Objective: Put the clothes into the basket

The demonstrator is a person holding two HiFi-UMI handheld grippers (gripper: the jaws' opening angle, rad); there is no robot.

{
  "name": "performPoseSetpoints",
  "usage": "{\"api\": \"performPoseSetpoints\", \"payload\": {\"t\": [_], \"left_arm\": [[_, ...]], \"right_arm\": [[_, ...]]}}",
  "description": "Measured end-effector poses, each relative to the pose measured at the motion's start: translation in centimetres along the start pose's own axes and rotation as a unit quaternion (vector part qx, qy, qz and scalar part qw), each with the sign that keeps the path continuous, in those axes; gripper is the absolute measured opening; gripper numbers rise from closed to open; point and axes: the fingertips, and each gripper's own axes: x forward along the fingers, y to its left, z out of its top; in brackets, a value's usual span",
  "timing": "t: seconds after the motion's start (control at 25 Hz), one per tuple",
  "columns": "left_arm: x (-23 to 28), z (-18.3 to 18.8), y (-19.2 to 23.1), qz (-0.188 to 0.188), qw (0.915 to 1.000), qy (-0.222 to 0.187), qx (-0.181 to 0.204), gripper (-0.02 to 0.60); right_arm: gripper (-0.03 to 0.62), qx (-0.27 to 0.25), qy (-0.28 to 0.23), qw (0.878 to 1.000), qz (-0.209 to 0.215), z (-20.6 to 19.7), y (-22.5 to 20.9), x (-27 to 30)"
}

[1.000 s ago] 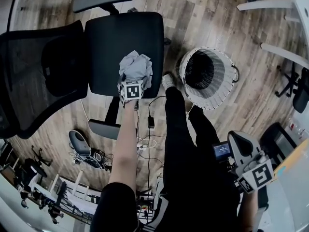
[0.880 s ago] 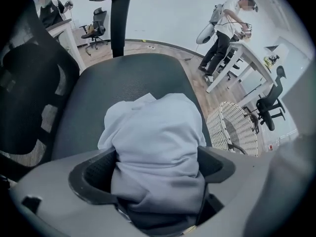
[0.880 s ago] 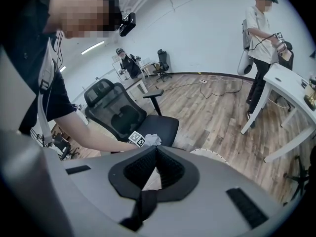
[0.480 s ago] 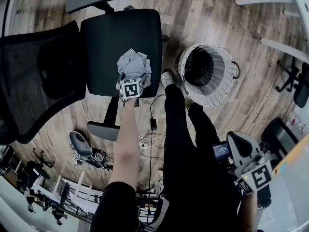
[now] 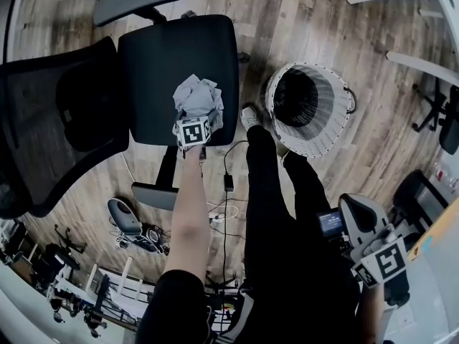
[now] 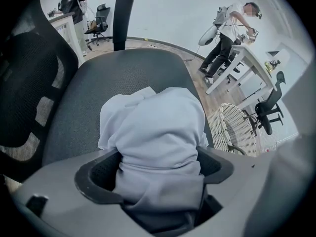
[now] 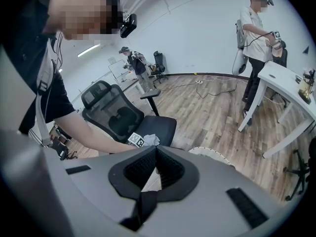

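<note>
Left tongs (image 6: 158,169) are clamped on the clothes (image 6: 153,127), a crumpled pale grey-blue bundle. The soft cloth bulges up and out between the jaws, which stand only as far apart as the wad keeps them. The bundle is at the front edge of the seat (image 5: 165,56), towards its right corner. I can't tell whether it rests on the dark mesh-like fabric or hangs just clear of it.

The key line is sideways. The basket (image 5: 323,138) stands on the floor (image 5: 301,20) off the seat's right edge, to the right of my left tongs, mouth open upward. It is round, white woven wicker with a dark inside, well apart from the bundle, with a gap of plank floor between.

Right tongs (image 7: 154,169) are pressed together on nothing, held low at my right side, far from both. So I judge this is the left arm's job: lift, swing right over the rim, let go. The cloth is limp and has no real long axis, so a trailing fold could snag on the wicker rim.
</note>
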Motion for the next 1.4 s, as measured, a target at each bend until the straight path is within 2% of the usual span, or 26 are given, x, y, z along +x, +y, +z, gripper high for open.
{"api": "performPoseSetpoints", "payload": {"t": [0.16,0.2,0.32,0.48,0.64,1.0,1.08,1.28,1.4], "left_arm": [[-0.3,0.0,-0.1,0.008,1.0,-0.003,-0.002,0.424],[-0.4,0.0,-0.1,0.011,0.9999,-0.004,-0.006,0.391],[-0.8,0.1,0.1,0.017,0.9994,-0.011,-0.03,0.223],[-0.9,-0.1,-0.7,0.013,0.9985,-0.006,-0.052,0.137],[-1.3,-0.1,-1.0,0.022,0.9982,-0.007,-0.056,0.115],[-5.4,0.4,-3.1,0.028,0.9974,-0.024,-0.061,0.114],[-6.4,1.0,-3.8,0.025,0.9981,-0.032,-0.047,0.114],[-9.8,1.6,-5.6,0.015,0.9992,-0.034,0.018,0.114],[-12.1,2.4,-6.4,0.008,0.9982,-0.048,0.036,0.114]], "right_arm": [[0.015,-0.006,0.008,1.0,-0.005,-0.7,-0.2,-0.5],[0.015,-0.011,0.017,1.0,-0.008,-1.1,-0.3,-0.7],[0.015,-0.019,0.025,0.999,-0.01,-1.4,-0.3,-1.0],[0.015,-0.021,0.015,1.0,-0.009,-1.1,-0.2,-1.3],[0.015,-0.026,0.004,1.0,-0.011,-0.8,-0.3,-1.7],[0.015,-0.034,-0.039,0.999,-0.011,1.0,0.0,-3.6],[0.015,-0.038,-0.057,0.998,-0.012,1.4,-0.1,-3.9],[0.015,-0.045,-0.096,0.994,-0.01,2.5,0.2,-5.3],[0.015,-0.048,-0.117,0.992,-0.012,3.0,0.2,-5.9]]}}
